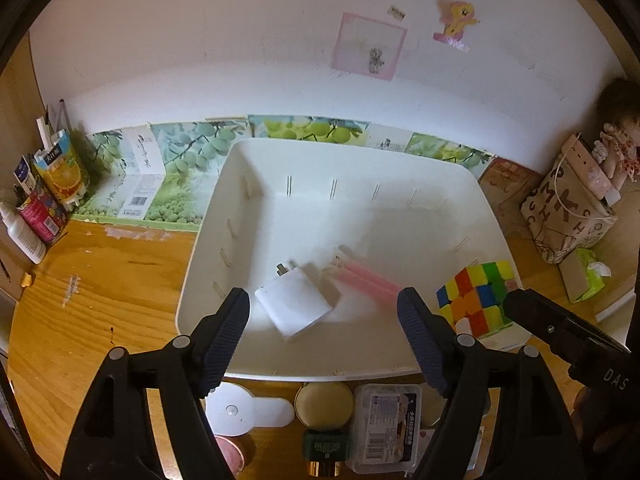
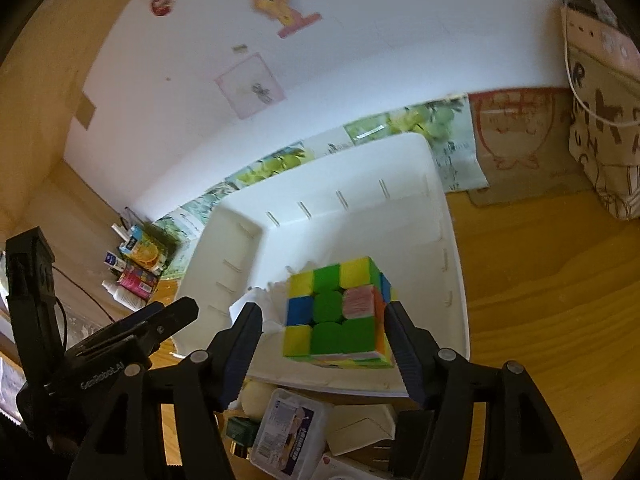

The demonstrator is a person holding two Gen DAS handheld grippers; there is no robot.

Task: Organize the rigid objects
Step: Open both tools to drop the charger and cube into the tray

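The right gripper (image 2: 322, 322) has open jaws around the cube (image 2: 338, 312) above the white bin (image 1: 400, 160); the left gripper (image 1: 324, 312) is open too.

White wall (image 1: 200, 40) behind, with a pink-framed drawing (image 1: 370, 46) and yellow pony sticker (image 1: 458, 20). Along its base, a strip of green fruit pictures (image 1: 312, 128). Below, a warm orange wooden tabletop (image 1: 100, 288).

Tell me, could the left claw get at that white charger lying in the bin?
Probably yes. The left claw is open and empty above the white bin, and the charger lies uncovered ahead of its fingers, beside the pink pens.
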